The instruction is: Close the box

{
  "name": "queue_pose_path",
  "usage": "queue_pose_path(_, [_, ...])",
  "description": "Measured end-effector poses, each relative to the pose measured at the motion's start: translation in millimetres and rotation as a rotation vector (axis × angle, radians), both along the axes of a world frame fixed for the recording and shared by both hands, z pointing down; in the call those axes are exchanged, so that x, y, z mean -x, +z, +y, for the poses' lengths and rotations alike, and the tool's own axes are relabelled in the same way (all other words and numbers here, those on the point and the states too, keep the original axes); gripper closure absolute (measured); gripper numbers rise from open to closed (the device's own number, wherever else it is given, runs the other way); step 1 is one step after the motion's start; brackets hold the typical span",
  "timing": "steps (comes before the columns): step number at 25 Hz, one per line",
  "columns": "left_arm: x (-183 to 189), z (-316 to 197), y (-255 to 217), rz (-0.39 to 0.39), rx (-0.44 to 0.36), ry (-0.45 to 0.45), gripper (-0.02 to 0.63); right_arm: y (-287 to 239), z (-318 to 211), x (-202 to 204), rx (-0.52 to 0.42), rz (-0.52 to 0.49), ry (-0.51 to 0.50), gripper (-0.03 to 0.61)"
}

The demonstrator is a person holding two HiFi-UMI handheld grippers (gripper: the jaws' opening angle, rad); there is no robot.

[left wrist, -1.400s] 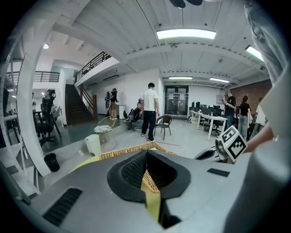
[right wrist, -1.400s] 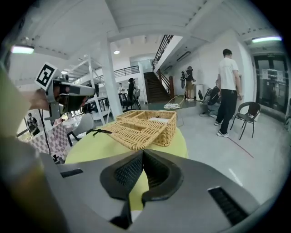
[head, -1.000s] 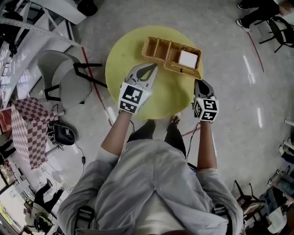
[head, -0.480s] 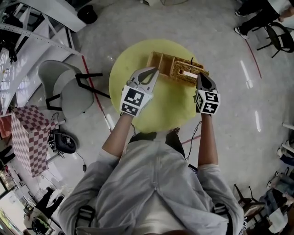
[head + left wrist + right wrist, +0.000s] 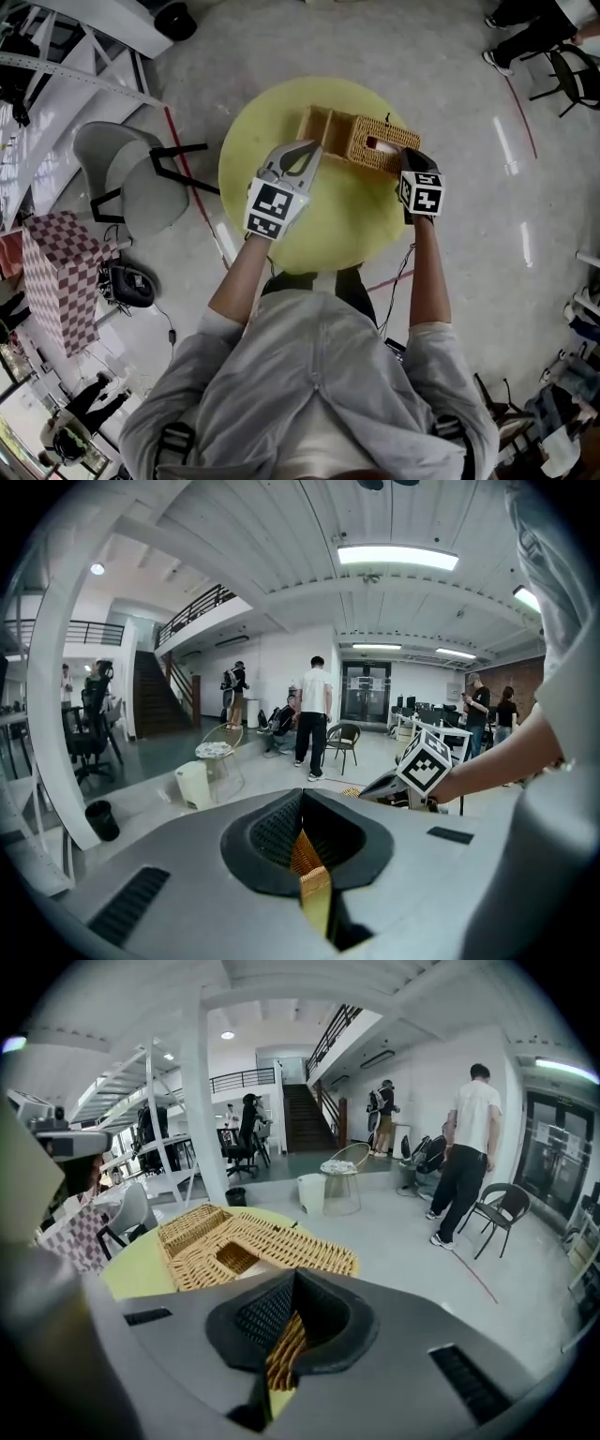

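The wicker box (image 5: 361,141) sits on the far side of the round yellow tabletop (image 5: 328,216). Its long axis runs left to right across you, with the right end slanting nearer. Your right tongs (image 5: 410,157) are at that right end, against the woven lid (image 5: 281,1246), which tilts partway over the compartments. Your left tongs (image 5: 307,148) hover just short of the box's left end. Both pairs are pinched together and, by my judgement, clamp nothing, since wicker only shows through the slit beneath them. The lid is a flat, stiff, ribbed rectangle, so the right tongs are best placed to press it down
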State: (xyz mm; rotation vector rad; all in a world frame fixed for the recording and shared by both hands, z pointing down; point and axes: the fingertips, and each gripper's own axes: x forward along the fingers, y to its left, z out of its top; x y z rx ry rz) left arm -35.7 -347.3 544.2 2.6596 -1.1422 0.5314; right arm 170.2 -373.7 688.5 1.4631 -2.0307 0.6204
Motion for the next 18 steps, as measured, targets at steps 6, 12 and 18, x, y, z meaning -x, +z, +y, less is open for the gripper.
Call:
queue_pose_path(6, [-2.6,6.9,4.3,-0.009,0.008,-0.015,0.584,3.6,1.0,1.4,-0.001,-0.011,-0.022,0.555])
queue_pose_path(12, [-3.2,9.4,1.9,-0.010,-0.014,-0.025,0.584,-26.3,2.2,-4.5,-0.054,-0.066,0.029,0.555])
queue_pose_path(18, [-14.5,14.6,-30.9,-0.011,-0.085,-0.019,0.584,-93.4,21.5,-17.6,-0.177,-0.044,0.019,0.555])
